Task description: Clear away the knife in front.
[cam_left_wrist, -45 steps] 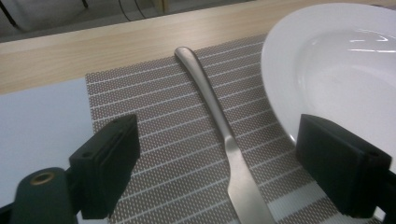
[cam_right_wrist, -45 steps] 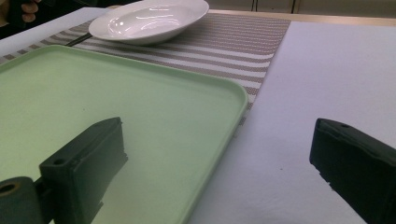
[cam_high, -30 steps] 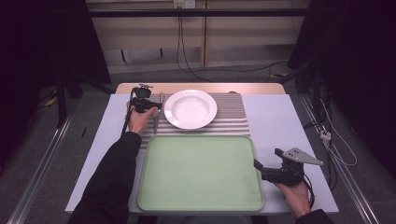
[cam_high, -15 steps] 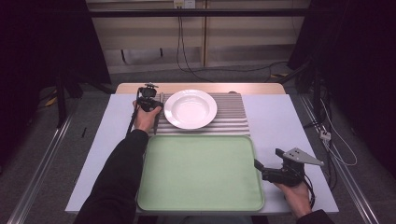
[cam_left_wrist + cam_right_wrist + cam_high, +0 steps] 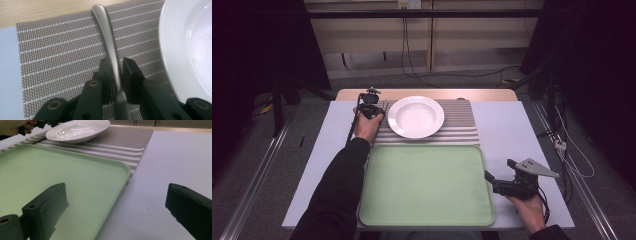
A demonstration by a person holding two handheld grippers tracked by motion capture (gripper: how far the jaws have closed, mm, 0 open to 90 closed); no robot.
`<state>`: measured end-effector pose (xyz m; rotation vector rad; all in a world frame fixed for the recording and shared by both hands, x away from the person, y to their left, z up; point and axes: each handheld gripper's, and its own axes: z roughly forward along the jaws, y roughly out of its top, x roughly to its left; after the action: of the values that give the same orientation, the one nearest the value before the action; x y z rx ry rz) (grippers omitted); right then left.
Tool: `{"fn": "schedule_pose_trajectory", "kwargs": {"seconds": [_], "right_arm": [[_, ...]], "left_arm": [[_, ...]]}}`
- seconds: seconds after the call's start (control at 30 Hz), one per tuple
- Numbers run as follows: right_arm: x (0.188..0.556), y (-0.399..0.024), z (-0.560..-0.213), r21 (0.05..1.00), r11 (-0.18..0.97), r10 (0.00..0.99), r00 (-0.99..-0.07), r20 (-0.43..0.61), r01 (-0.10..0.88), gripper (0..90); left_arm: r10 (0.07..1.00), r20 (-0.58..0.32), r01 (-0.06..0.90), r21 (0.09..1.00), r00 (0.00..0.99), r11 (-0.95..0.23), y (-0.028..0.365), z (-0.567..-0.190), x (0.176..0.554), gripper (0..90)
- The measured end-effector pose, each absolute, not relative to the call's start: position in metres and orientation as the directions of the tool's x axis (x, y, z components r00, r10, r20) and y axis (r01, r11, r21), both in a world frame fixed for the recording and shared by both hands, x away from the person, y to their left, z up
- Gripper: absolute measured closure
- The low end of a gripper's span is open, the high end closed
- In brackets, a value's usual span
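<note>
Left tongs (image 5: 116, 72) sit at the far-left corner of the striped placemat (image 5: 57, 60), just left of the white plate (image 5: 190, 50). A metal utensil handle (image 5: 108, 37) runs between the jaws; the jaws have just been closing and both pads now press on the handle from either side, so they're pinching it. The handle's rounded end points away from the tongs toward the wooden strip at the mat's far edge. Utensil lies flat on the mat, just beside the plate rim, not touching it as far as the left gripper view shows. Can't tell which utensil it is, its working end is hidden under the tongs.

In the high view the left tongs (image 5: 371, 106) are at the plate's (image 5: 416, 116) left, w/ the person's left hand (image 5: 367, 126) behind them and a dark sleeve running back along the green tray's (image 5: 427, 184) left edge.

Right tongs (image 5: 117, 205) are spread wide, nothing between the jaws; one jaw hangs over the tray (image 5: 75, 177), the other over bare tabletop (image 5: 160, 165). In the high view the right tongs (image 5: 492, 180) are at the tray's right edge, well apart from the plate.

Plate sits on the placemat (image 5: 462, 125), just beyond the tray's far edge.
</note>
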<state>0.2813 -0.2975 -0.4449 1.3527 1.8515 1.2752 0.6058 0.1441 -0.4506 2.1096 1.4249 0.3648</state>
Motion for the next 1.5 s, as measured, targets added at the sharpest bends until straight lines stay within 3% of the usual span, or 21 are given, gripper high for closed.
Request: {"fn": "schedule_pose_trajectory", "kwargs": {"seconds": [0.93,1.5], "right_arm": [[0.284,-0.293,-0.445,0.894,0.075,0.918,-0.381,0.111,0.442,4.2],[0.285,-0.292,-0.445,0.892,0.081,0.915,-0.388,0.111,0.445,4.2]], "left_arm": [[0.868,-0.086,0.740,0.568,0.489,-0.360,0.172,-0.446,0.540,79.5],[0.863,-0.059,0.738,0.550,0.502,-0.391,0.167,-0.445,0.544,78.6]]}}
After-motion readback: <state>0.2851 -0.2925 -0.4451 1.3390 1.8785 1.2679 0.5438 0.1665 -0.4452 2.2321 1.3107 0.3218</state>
